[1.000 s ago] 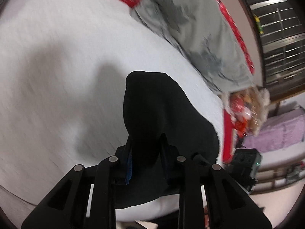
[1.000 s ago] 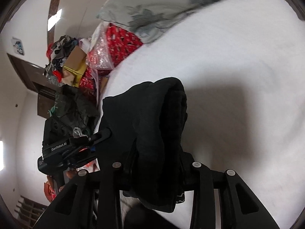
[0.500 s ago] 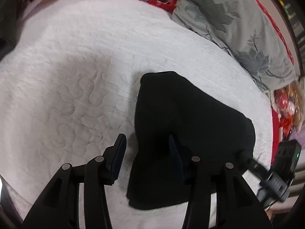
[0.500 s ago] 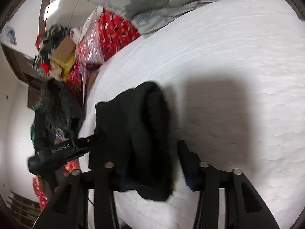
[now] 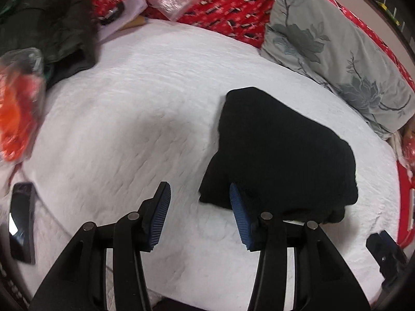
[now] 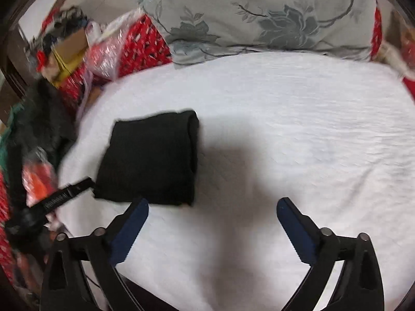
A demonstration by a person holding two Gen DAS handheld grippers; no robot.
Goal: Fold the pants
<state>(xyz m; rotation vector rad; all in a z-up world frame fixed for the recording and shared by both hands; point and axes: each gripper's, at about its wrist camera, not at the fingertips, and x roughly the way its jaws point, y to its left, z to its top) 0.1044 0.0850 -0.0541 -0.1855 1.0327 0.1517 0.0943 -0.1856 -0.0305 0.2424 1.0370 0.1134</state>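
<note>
The black pants lie folded into a compact bundle on the white quilted bed cover. In the left wrist view my left gripper stands open just left of the bundle's near corner, with only bare quilt between its blue pads. In the right wrist view the same pants rest left of centre. My right gripper is pulled back to their right, its jaws opening wide with nothing between them. The tip of the other gripper touches the bundle's left edge there.
A grey floral pillow and red patterned bedding lie at the head of the bed. Dark clothes, plastic bags and an orange item crowd the left edge. A black phone rests at the near left.
Both grippers let go of the pants and drew back. The bundle now lies flat on the quilt. The right jaws spread wide, and both views swung toward the head of the bed.
</note>
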